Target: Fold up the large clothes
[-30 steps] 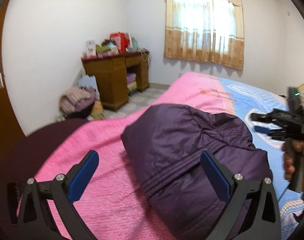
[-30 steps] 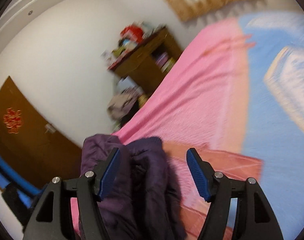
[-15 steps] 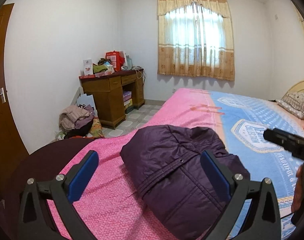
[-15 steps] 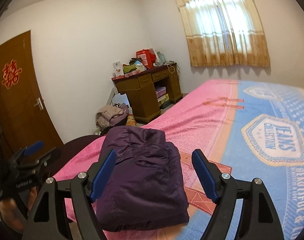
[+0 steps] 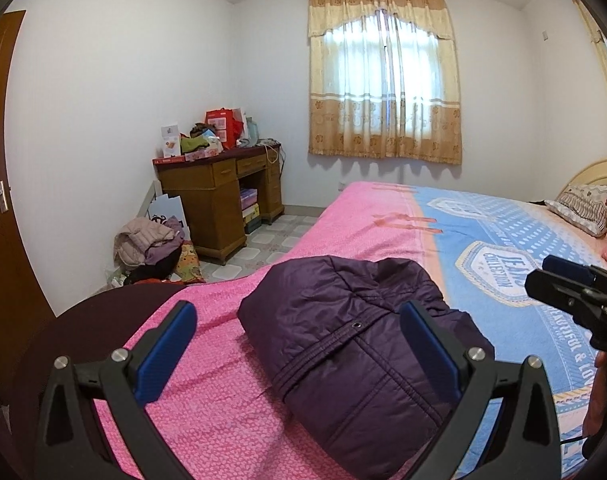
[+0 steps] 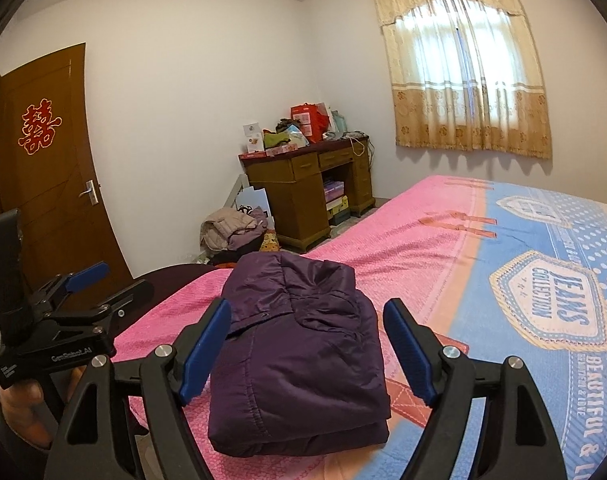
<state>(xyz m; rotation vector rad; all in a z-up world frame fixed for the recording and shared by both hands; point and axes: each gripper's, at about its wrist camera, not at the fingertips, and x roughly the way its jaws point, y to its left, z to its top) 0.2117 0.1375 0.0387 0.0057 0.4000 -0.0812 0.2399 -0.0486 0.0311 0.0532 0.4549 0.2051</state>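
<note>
Holding both grippers, left (image 5: pixel 297 350) and right (image 6: pixel 305 346), above the bed (image 6: pixel 443 240), jaws open, empty; we see the folded jacket (image 6: pixel 299 356) lying on its pink end.

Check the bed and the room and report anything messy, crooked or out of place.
The purple jacket lies folded in a compact bundle on the bed, nothing askew there. The one untidy spot is a heap of clothes dumped on the floor beside the desk, whose top is cluttered with boxes.
</note>
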